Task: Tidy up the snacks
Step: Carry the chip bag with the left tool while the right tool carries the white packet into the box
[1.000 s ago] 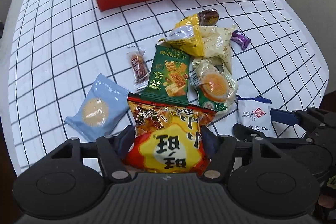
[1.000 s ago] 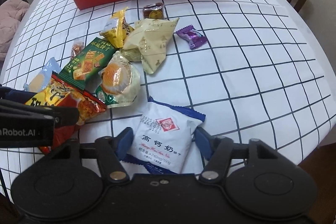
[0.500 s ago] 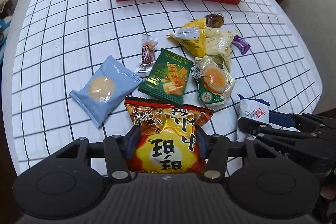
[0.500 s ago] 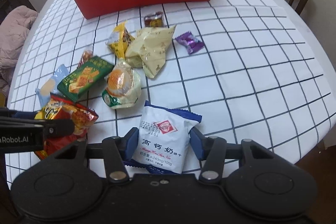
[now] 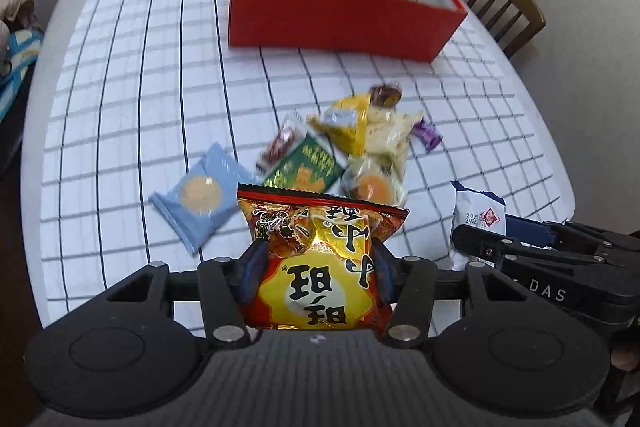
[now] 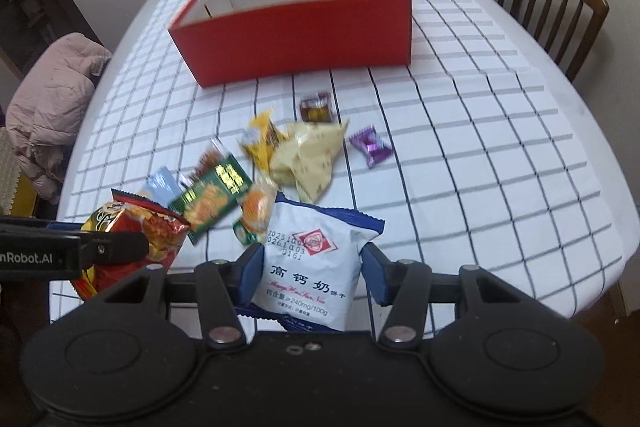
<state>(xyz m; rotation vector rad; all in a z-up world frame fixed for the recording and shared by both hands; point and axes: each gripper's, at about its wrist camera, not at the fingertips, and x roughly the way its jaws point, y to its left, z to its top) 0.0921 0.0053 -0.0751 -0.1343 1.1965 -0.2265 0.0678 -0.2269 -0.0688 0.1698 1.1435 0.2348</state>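
I am holding the orange chip bag (image 5: 320, 267) clamped in the left gripper (image 5: 318, 269) and the white milk-biscuit packet (image 6: 310, 267) in the right gripper (image 6: 310, 273); the red box (image 6: 296, 43) is lying straight ahead, open, nearer the right.

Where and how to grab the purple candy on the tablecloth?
Grip the purple candy across its plump middle, coming straight down from above. It lies flat and alone on the tablecloth, twisted ends flaring outward; those thin ends would likely slip.
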